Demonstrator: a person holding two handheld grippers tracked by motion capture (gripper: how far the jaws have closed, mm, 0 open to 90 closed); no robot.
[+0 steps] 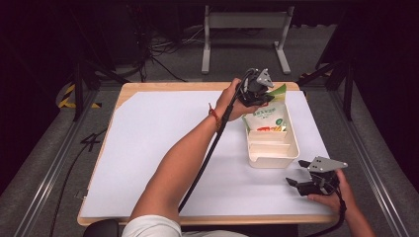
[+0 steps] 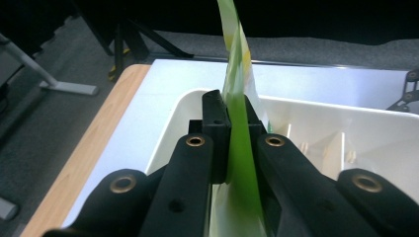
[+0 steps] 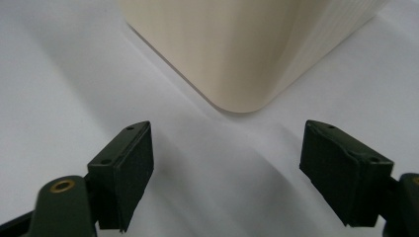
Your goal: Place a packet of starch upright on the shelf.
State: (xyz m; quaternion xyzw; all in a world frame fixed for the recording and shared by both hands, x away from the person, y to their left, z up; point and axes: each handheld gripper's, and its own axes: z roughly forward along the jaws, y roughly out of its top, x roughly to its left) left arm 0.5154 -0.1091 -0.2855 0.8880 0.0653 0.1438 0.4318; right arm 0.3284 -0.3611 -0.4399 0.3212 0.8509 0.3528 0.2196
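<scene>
We see the left claw (image 2: 237, 143) pinched shut on the top edge of a green and white snack pouch (image 1: 267, 116), gripping the thin seal so the bag hangs upright as it goes into the far end of a cream plastic bin (image 1: 294, 148), right of centre in the high view. The pouch is flat and glossy, with green lettering and a red and orange picture low on its front. Slotted dividers cross the bin's near half. At lower right, our right claw (image 1: 302, 183) rests on the white-covered table (image 1: 163, 148) with its jaws spread wide and empty, just beside the bin's near corner, probably waiting to steady it.
</scene>
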